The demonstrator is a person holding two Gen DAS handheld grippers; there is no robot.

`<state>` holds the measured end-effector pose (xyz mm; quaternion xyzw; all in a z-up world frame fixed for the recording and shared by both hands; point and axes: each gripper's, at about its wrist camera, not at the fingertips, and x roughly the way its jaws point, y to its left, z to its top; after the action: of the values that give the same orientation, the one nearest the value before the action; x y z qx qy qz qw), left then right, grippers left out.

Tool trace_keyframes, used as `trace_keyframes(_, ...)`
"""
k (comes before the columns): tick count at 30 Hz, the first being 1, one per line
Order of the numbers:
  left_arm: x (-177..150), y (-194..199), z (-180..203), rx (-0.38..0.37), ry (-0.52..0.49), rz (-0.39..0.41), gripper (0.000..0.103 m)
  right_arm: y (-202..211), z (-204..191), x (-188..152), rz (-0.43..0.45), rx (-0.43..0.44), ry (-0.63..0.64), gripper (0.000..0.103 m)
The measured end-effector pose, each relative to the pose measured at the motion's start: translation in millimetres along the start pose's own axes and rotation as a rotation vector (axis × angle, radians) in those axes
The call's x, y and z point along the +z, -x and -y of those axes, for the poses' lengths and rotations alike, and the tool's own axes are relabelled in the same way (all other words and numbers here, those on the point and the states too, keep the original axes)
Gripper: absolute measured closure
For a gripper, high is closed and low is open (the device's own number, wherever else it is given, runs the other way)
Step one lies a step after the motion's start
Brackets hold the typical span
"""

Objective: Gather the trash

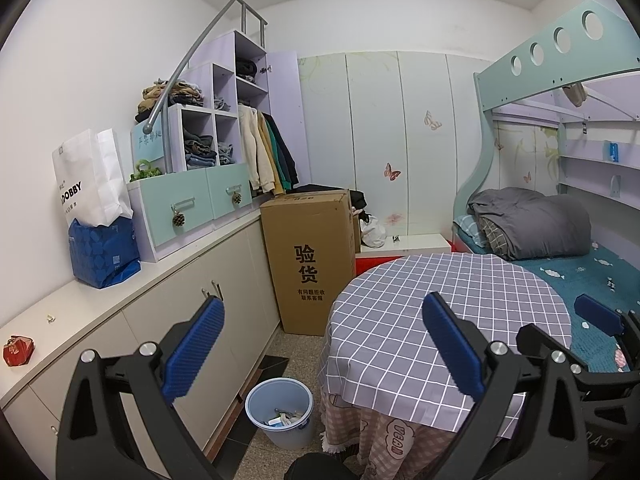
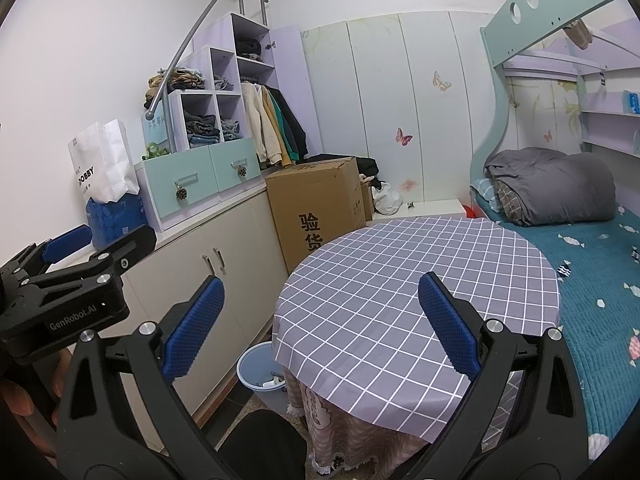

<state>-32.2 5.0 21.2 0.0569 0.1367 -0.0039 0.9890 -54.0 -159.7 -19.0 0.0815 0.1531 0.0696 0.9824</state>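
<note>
Trash sits in a blue bin (image 1: 279, 412) on the floor, near left of the round table (image 1: 440, 320), between the table and the low cabinets (image 1: 192, 320). The scraps (image 1: 286, 418) inside look like paper or wrappers, though they are too small to tell for sure. In the right wrist view the bin (image 2: 256, 368) is partly hidden behind the table's cloth (image 2: 400, 280).

The left gripper (image 1: 324, 350) hangs above the near edge of the table with its 2 blue pads spread wide and nothing between them. The right gripper (image 2: 320, 322) is likewise wide apart and empty, held over the checked cloth. Each shows in the other's view: the right one at the far right edge of the left view, the left one at the left edge of the right view.

On the cabinet top at left lie a small red packet (image 1: 18, 350) and, farther along, a tiny pale scrap (image 1: 50, 319). A blue bag (image 1: 104, 252) stands beyond them with a white bag (image 1: 90, 180) in it. A tall carton (image 1: 310, 256) stands on the floor beside the cabinets, far from the bin. To the right is a bunk bed (image 1: 580, 272) with a grey quilt (image 1: 532, 222) rolled at its far end.
</note>
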Motion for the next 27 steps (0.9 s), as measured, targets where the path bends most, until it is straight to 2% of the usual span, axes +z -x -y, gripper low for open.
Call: trace_keyframes(27,-5.2,-8.2,-2.5,-0.003,-0.007,-0.021,0.006,-5.8,2.9,-4.0,-0.017,0.001,-0.023,0.007)
